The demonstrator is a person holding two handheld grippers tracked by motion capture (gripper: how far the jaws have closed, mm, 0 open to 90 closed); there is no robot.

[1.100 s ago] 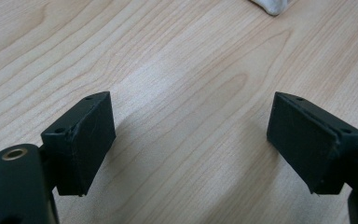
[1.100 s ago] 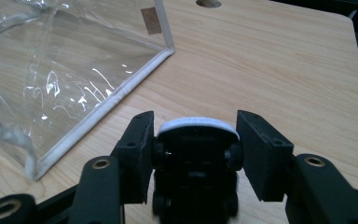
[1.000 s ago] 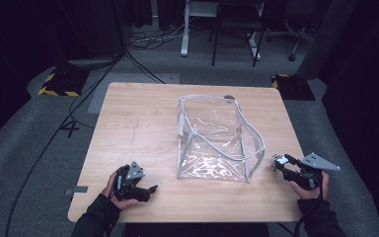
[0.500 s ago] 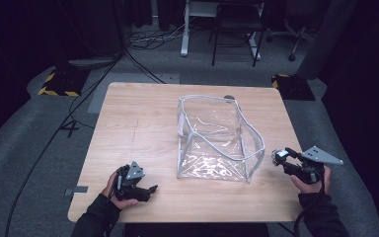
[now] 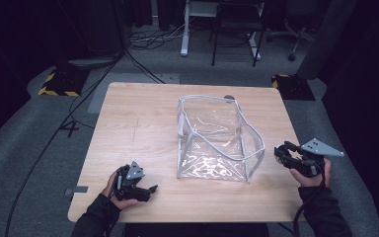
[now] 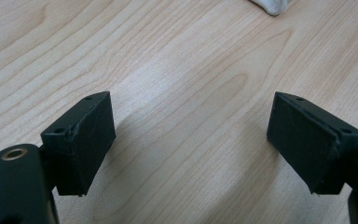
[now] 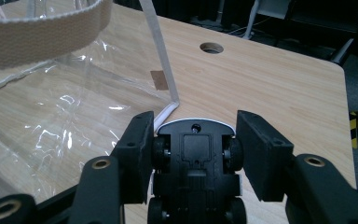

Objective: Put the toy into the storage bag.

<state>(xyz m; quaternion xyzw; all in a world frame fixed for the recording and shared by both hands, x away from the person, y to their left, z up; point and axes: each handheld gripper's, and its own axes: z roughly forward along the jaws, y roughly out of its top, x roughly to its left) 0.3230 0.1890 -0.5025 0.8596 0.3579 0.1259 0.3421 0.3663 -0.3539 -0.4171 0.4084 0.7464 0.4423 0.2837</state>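
Note:
A clear plastic bag [image 5: 217, 140] with pale webbing trim stands open on the wooden table [image 5: 128, 128]. My right gripper [image 5: 281, 152] hovers just off the bag's right side, above the table's right edge. It is shut on a small toy car [image 7: 196, 158], whose black underside and wheels face the camera between the two pads. The bag's wall [image 7: 51, 107] and strap sit close to the left of that grip. My left gripper [image 5: 150, 190] rests low near the table's front left. Its jaws [image 6: 191, 121] are open over bare wood.
A round cable hole [image 7: 211, 47] is cut into the table behind the bag. A corner of the bag [image 6: 270, 4] peeks in at the top of the left gripper view. Desk legs, a chair and cables [image 5: 143, 39] stand on the dark floor beyond the table.
My right gripper has risen a little with the toy car still in it. The left gripper and the bag have not moved.

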